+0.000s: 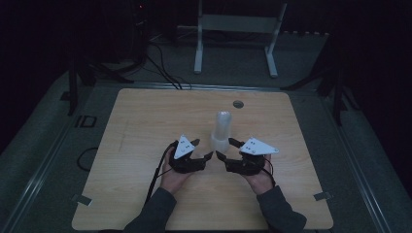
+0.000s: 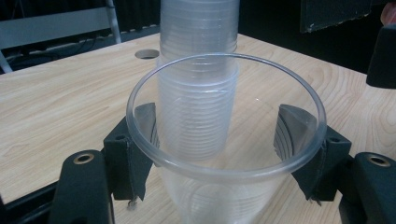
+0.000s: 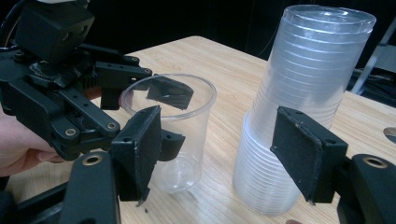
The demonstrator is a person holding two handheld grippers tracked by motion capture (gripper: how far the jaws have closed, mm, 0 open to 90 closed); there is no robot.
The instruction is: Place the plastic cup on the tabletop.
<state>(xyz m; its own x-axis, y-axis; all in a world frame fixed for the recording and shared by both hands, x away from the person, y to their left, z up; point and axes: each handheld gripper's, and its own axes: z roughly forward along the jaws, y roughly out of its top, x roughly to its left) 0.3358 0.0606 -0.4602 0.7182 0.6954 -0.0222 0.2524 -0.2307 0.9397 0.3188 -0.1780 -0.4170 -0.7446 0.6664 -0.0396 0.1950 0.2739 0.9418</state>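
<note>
**Single cup held apart from the stack**

A single clear plastic cup (image 2: 224,158) stands upright on the pale wooden table (image 1: 145,126), set between the black padded fingers (image 2: 135,154) of the left gripper (image 1: 200,151). The pads sit on either side of its wall just below the rim; they look closed onto the cup, likely to keep it steady and clear of the rest. Just beyond those fingers rises the tall stack of clear plastic cups (image 2: 198,70), nested upside down, near the single cup but apart from it.

The right gripper (image 1: 224,148) has its fingers spread open around nothing. In the right gripper view the stack (image 3: 299,107) stands between them, in front of the right-hand pad (image 3: 303,154), without clear contact; this placement suits taking hold of the stack or peeling off its next cup.

Both hands rest low near the table's front edge, the left hand (image 1: 174,175) and right hand (image 1: 258,178) angled inward so the fingers converge on the cups from opposite sides, forearms coming up from below.
</note>
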